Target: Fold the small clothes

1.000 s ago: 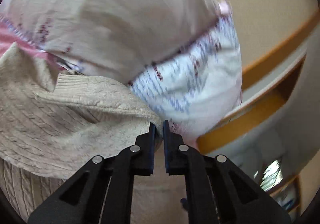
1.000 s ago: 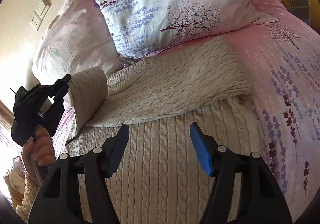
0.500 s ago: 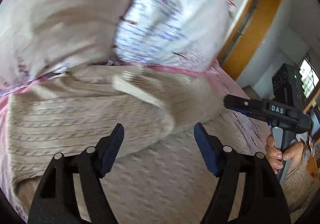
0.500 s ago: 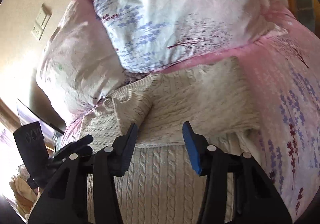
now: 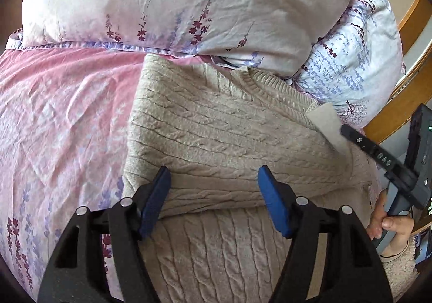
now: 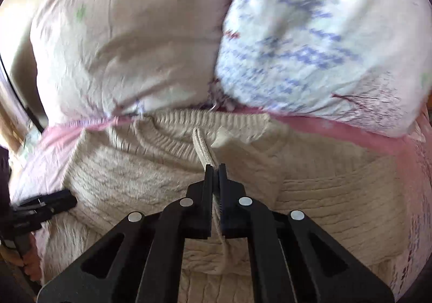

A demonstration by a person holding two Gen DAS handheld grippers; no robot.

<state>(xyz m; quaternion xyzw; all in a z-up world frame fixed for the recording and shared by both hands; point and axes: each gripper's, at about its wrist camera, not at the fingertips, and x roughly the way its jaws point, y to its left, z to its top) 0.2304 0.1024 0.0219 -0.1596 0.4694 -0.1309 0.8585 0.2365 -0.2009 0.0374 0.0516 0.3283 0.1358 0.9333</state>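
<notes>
A beige cable-knit sweater point(image 5: 216, 135) lies on the pink bedspread, its sleeves folded across the body. My left gripper point(image 5: 213, 195) is open and empty, just above the folded sleeve's lower edge. My right gripper point(image 6: 214, 167) is shut on the ribbed cuff of the sweater sleeve point(image 6: 203, 149), lifted slightly near the collar point(image 6: 172, 124). In the left wrist view the right gripper point(image 5: 348, 132) shows at the right, pinching that cuff. The left gripper point(image 6: 46, 205) shows at the left edge of the right wrist view.
Two floral pillows point(image 5: 189, 0) point(image 5: 359, 59) lean behind the sweater at the head of the bed. The pink floral bedspread point(image 5: 62, 113) spreads to the left. A wooden bed frame point(image 5: 415, 13) is at the right.
My left gripper let go of the sleeve, opened and pulled back. My right gripper moved forward and shut on the sleeve cuff near the collar.
</notes>
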